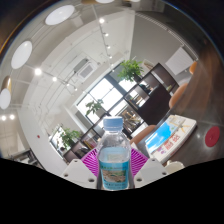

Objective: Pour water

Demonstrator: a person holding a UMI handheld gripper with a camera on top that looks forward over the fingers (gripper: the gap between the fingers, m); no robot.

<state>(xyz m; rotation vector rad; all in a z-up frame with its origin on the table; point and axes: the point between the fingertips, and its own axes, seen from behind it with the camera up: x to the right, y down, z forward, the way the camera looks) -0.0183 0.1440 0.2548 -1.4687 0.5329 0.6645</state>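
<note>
A clear plastic water bottle (114, 158) with a pale blue cap and a blue-and-white label stands upright between my two fingers. My gripper (113, 168) is shut on the bottle at its label, with the magenta pads (92, 162) pressing on both sides. The bottle is held up high, and the view past it tilts toward the ceiling. Its lower part is hidden below the fingers.
Beyond the bottle lies a bright room with a white ceiling (60, 60) with round lights, large windows (110, 95) and potted plants (130, 70). A blue and white object (165, 137) lies to the right. A person's hand or arm (195, 95) shows at the far right.
</note>
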